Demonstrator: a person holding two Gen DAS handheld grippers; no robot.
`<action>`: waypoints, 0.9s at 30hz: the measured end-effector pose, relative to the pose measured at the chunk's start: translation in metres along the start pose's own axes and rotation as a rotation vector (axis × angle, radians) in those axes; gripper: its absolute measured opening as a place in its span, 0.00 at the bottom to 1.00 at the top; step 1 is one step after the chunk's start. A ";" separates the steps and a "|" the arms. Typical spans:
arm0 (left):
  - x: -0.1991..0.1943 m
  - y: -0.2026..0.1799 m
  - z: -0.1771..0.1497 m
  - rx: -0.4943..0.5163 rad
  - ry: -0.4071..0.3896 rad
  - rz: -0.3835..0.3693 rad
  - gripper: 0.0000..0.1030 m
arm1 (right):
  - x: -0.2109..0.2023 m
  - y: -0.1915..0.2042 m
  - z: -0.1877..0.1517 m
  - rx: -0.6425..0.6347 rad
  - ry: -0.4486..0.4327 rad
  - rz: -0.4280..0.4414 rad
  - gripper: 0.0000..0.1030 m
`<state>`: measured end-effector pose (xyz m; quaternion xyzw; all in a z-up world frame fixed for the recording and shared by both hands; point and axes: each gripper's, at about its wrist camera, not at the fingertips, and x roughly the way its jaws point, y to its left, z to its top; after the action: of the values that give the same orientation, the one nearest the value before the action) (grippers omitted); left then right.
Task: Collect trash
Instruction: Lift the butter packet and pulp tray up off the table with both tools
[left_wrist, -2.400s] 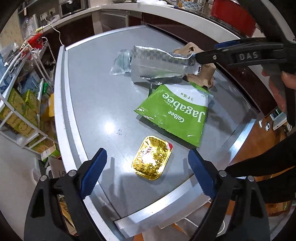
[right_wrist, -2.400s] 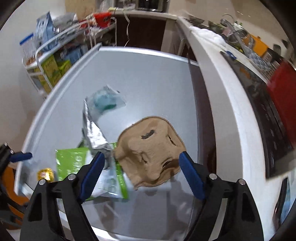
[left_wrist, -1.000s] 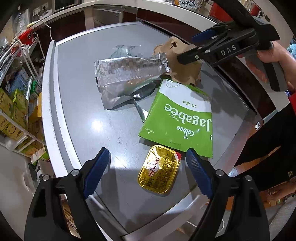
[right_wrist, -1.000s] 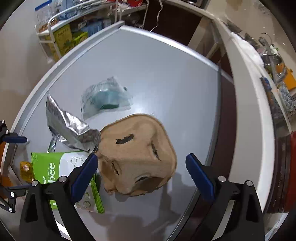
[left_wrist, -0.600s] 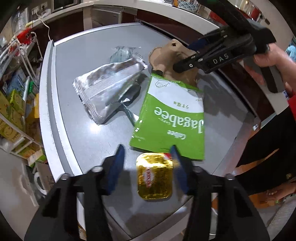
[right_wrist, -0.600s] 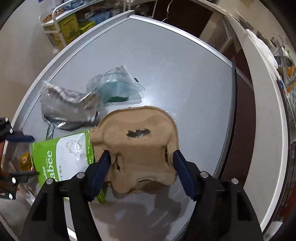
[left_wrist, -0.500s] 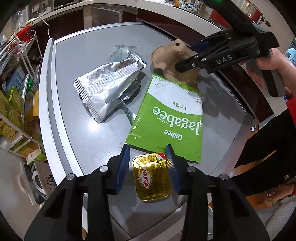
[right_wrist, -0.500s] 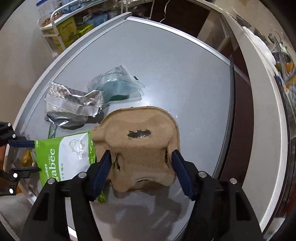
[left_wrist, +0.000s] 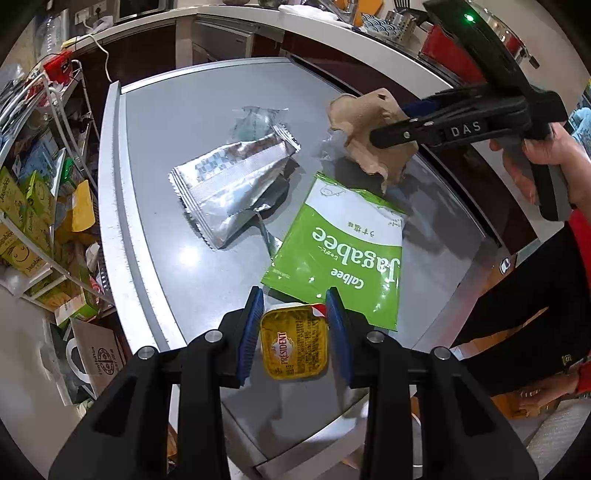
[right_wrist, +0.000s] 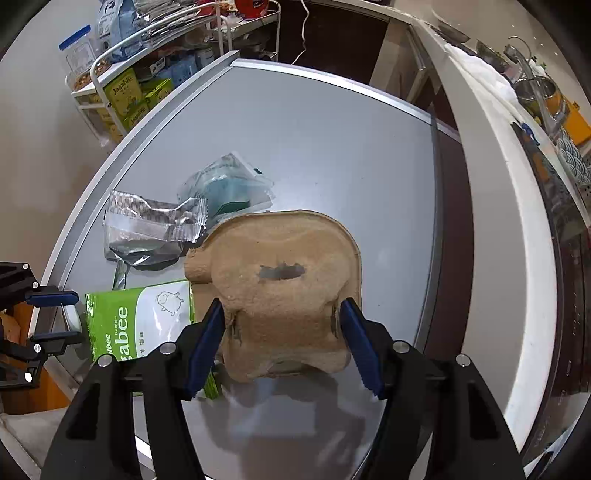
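Trash: left gripper (left_wrist: 294, 312), angled steeply down, clamps the gold butter tub (left_wrist: 293, 345); right gripper (right_wrist: 283, 325) clamps the cardboard tray (right_wrist: 280, 288).

A grey bench (left_wrist: 177, 122) with a pale metal rim. Lying on it: a silver foil bag (left_wrist: 232, 184), a clear plastic wrapper (left_wrist: 255, 122) just behind it, and a green snack bag (left_wrist: 343, 254) whose near edge is beside a gold butter tub (left_wrist: 293, 345) near the front rim.
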<state>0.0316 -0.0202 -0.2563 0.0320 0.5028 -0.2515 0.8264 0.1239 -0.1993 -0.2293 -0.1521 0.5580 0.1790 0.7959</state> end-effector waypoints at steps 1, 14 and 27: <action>-0.002 0.001 0.001 -0.007 -0.008 0.002 0.35 | -0.002 0.000 0.000 0.004 -0.004 -0.004 0.61; -0.029 0.005 0.008 -0.029 -0.096 0.008 0.35 | -0.037 0.001 -0.006 0.045 -0.089 -0.022 0.61; -0.082 -0.011 0.035 0.014 -0.230 0.026 0.35 | -0.098 0.002 -0.018 0.115 -0.223 -0.022 0.61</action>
<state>0.0254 -0.0096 -0.1674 0.0149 0.4023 -0.2463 0.8816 0.0773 -0.2165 -0.1430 -0.0914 0.4738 0.1536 0.8623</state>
